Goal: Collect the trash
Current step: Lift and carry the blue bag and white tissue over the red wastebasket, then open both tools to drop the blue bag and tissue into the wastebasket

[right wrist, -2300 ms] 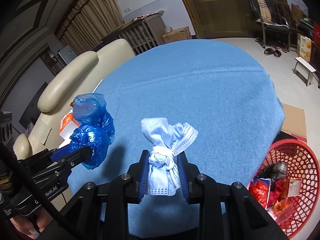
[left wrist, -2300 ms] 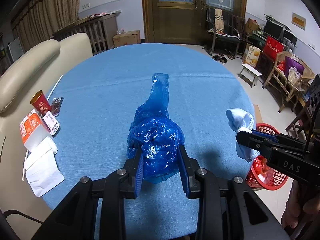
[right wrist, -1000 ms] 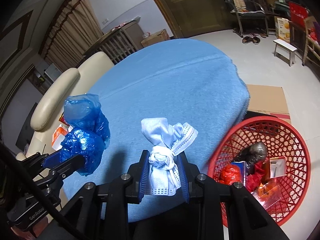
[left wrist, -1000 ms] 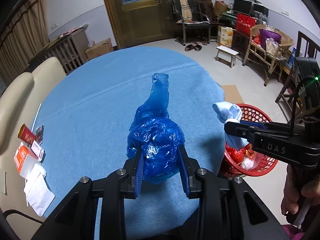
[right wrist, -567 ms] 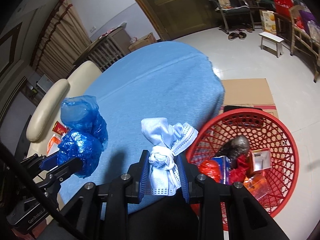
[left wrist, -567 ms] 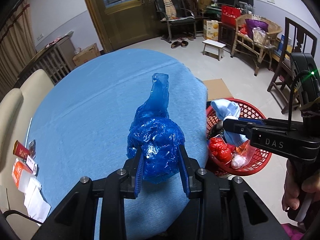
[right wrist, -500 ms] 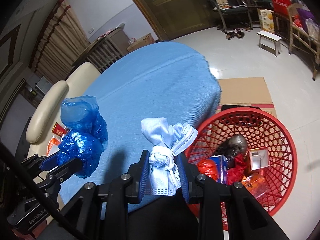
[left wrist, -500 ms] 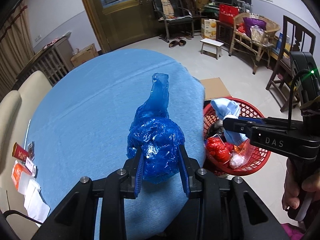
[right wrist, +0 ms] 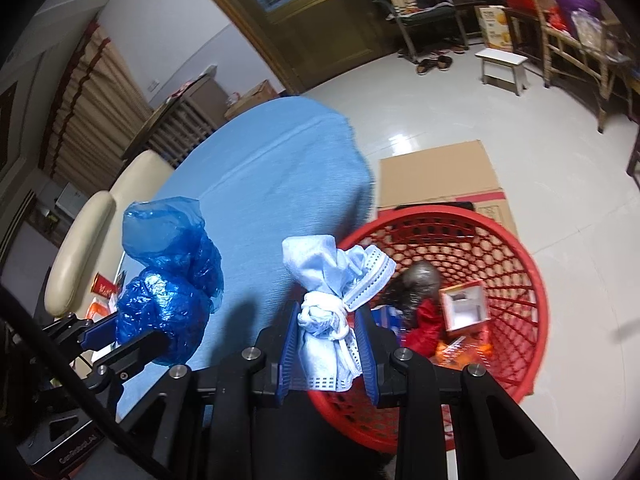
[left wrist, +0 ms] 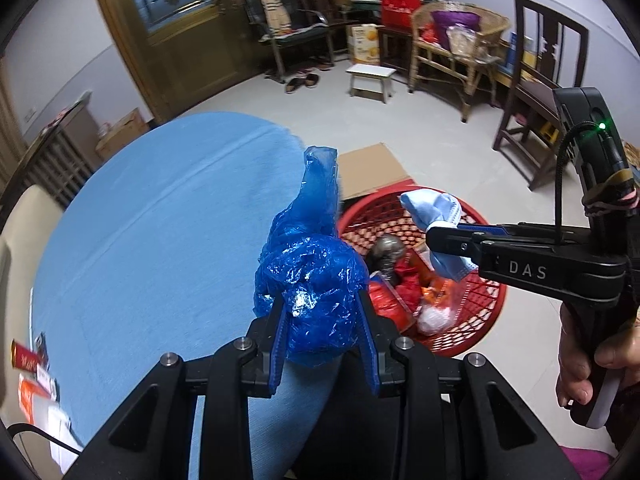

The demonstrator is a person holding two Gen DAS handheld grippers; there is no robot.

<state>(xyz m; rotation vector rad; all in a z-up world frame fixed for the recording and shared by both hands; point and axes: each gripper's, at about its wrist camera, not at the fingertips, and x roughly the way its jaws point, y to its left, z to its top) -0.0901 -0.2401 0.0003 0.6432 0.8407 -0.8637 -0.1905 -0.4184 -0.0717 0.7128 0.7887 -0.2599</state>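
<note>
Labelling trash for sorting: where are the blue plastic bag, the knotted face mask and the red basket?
blue plastic bag [left wrist: 316,280], left wrist view, crumpled body.
knotted face mask [right wrist: 324,316], right wrist view, knot.
red basket [right wrist: 532,276], right wrist view, right rim.

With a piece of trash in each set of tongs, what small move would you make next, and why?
Probably carry the right tongs slightly further over the red basket, then release: the knotted face mask is at its near rim, while the blue plastic bag remains over the table edge.

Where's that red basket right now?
The red basket sits on the floor beside the blue table's edge, right of centre in both wrist views, with flattened cardboard behind it.
</note>
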